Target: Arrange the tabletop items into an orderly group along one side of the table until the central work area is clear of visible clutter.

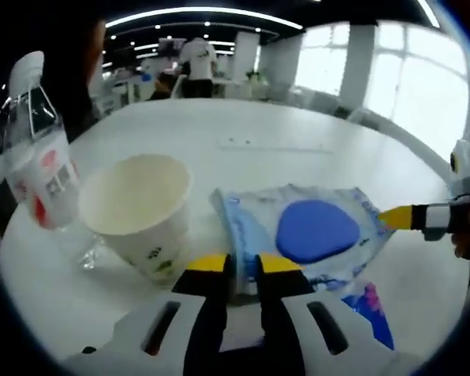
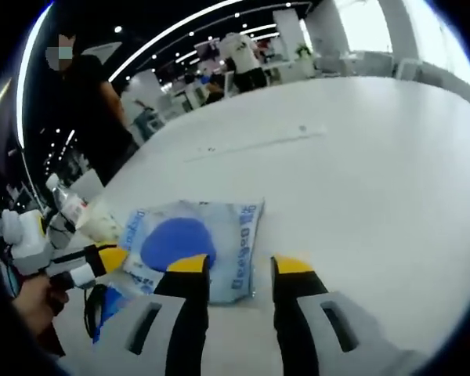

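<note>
On the white table (image 1: 298, 125), wipes pack (image 1: 313, 231) lies flat at 12 o'clock of the left gripper (image 1: 245, 264), jaws clamped on its near edge. Right gripper (image 2: 241, 266) jaws apart, one edge between them. Paper cup (image 1: 137, 207) at 10 o'clock. Judgement: drag low, avoid the cup. Long axis runs 9-to-3 in the left gripper view

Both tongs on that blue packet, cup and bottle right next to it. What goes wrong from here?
1. The left tongs look closed on the packet's near edge; the right tongs stand open at another edge. Opposing pulls could tear it or slip it loose.
2. The paper cup sits tilted beside the packet; dragging the packet could knock it over.
3. The water bottle stands near the table's edge and could be pushed off.
</note>
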Tool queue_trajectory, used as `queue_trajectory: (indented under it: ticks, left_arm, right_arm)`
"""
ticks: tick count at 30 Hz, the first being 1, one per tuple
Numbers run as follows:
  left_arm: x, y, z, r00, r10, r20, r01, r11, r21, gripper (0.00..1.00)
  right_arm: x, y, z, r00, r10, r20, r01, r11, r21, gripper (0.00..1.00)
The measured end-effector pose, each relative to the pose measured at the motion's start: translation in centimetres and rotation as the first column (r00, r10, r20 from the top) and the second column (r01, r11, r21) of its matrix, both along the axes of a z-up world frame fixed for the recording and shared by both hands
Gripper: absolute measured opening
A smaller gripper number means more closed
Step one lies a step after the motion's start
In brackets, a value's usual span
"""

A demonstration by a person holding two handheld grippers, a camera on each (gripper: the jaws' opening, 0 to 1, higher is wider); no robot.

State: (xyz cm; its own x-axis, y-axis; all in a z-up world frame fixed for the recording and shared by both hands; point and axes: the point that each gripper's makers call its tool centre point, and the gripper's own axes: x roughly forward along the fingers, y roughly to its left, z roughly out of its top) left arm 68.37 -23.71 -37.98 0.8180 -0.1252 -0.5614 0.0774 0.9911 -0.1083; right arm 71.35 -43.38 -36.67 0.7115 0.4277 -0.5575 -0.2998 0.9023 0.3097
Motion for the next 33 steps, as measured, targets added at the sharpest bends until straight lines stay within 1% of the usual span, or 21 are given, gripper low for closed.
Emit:
queue_trajectory:
  ticks: [2,4,7,10,12,14,15,17,19,20,22,24,26,28,33]
  left_arm:
    - [-0.4,-0.1,0.4,1.0,-0.006,0.004,0.006,1.0,-0.005,0.17]
    - [-0.6,-0.1,0.7,1.0,-0.007,0.006,0.007,1.0,-0.02,0.2]
    - [-1.1,-0.1,1.5,1.0,-0.019,0.023,0.019,1.0,-0.001,0.26]
    - [-1.6,-0.5,2.4,0.999,-0.033,0.034,0.034,0.999,-0.021,0.33]
    - [-2.0,-1.0,2.9,0.998,-0.061,0.034,0.062,0.998,-0.03,0.35]
    - [-2.4,-0.8,3.5,0.997,-0.056,0.051,0.058,0.998,-0.025,0.37]
    - [-2.7,-1.0,3.8,0.995,-0.075,0.062,0.076,0.997,-0.017,0.38]
    - [-3.4,-1.2,3.8,0.994,-0.098,0.05,0.098,0.995,-0.002,0.41]
    - [-4.0,-1.4,4.3,0.991,-0.119,0.061,0.12,0.993,-0.007,0.43]
    - [-4.2,-1.4,4.5,0.99,-0.129,0.064,0.129,0.992,0.001,0.44]
    - [-4.8,-1.3,5.2,0.986,-0.147,0.078,0.146,0.989,0.019,0.47]
    - [-5.4,-1.1,5.9,0.984,-0.156,0.086,0.155,0.988,0.017,0.51]
    - [-6.1,-0.9,6.5,0.981,-0.171,0.095,0.17,0.985,0.021,0.55]
    - [-6.8,-0.7,7.0,0.978,-0.186,0.096,0.186,0.982,0.016,0.6]
    - [-8.2,-0.1,8.2,0.971,-0.207,0.122,0.207,0.978,0.013,0.71]
  right_arm:
    - [-0.3,0.1,0.7,1.0,-0.006,0.017,0.006,1.0,0.014,0.4]
    - [-0.8,0.1,1.1,1.0,-0.013,0.019,0.012,1.0,0.02,0.44]
    - [-1.8,0.7,2.1,0.999,-0.005,0.042,0.003,0.999,0.041,0.49]
    - [-3.2,1.7,2.7,0.998,0.032,0.046,-0.034,0.998,0.059,0.5]
    - [-4.3,2.4,3.2,0.997,0.055,0.048,-0.058,0.996,0.065,0.51]
    - [-5.3,3.1,3.7,0.995,0.078,0.059,-0.082,0.994,0.076,0.52]
    - [-5.7,3.4,3.9,0.995,0.089,0.054,-0.093,0.993,0.076,0.53]
    - [-6.7,4.3,4.4,0.989,0.128,0.07,-0.133,0.988,0.077,0.54]
    - [-7.5,4.9,4.6,0.987,0.146,0.07,-0.151,0.986,0.075,0.58]
    - [-8.2,5.5,4.7,0.982,0.177,0.073,-0.182,0.981,0.073,0.61]
    - [-9.2,6.5,4.8,0.974,0.213,0.071,-0.218,0.973,0.077,0.67]
    - [-10.2,7.3,4.7,0.967,0.248,0.058,-0.252,0.964,0.082,0.68]
    - [-11.1,7.9,4.7,0.962,0.267,0.06,-0.272,0.959,0.077,0.72]
    - [-12.2,8.6,4.7,0.948,0.313,0.056,-0.317,0.946,0.071,0.74]
    - [-14.0,9.3,4.7,0.936,0.349,0.048,-0.352,0.933,0.079,0.78]
